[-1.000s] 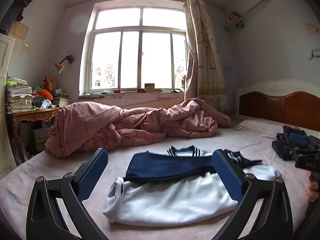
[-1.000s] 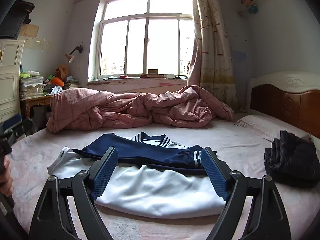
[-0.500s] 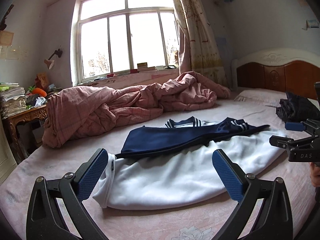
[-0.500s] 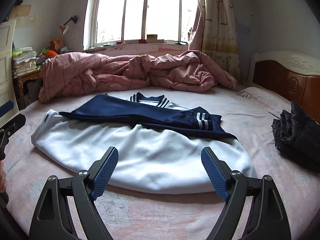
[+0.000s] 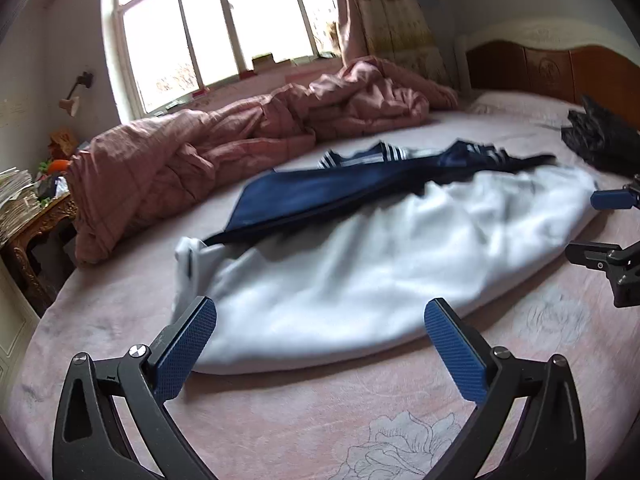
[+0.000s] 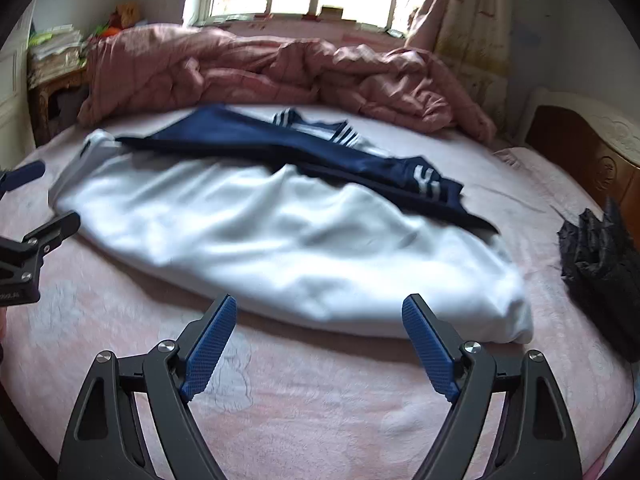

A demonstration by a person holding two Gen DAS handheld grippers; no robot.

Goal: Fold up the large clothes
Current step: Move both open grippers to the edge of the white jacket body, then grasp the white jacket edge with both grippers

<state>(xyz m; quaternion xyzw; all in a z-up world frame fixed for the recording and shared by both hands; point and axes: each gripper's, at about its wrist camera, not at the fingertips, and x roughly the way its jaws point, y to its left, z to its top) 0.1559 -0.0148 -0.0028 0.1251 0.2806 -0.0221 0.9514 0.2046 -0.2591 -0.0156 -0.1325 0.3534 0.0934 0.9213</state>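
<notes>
A large white garment (image 5: 360,272) (image 6: 280,240) lies spread across the pink bed, with its navy sleeves and striped cuffs (image 5: 340,192) (image 6: 320,152) folded over its far half. My left gripper (image 5: 320,320) hangs open just above the garment's near hem, toward its left end, with nothing between the blue pads. My right gripper (image 6: 320,312) is open too, over the near hem toward the right end, empty. Each gripper shows at the edge of the other's view: the right gripper (image 5: 612,248), the left gripper (image 6: 32,224).
A rumpled pink quilt (image 5: 240,136) (image 6: 260,72) is heaped along the far side of the bed under the window. A dark folded garment (image 5: 600,144) (image 6: 600,256) lies at the right by the wooden headboard (image 5: 560,64). A cluttered side table (image 5: 32,216) stands at the left.
Both grippers have sunk toward the bed and tipped downward, so the white garment now fills more of each view. Their jaws have stayed open. The garment has not moved.
</notes>
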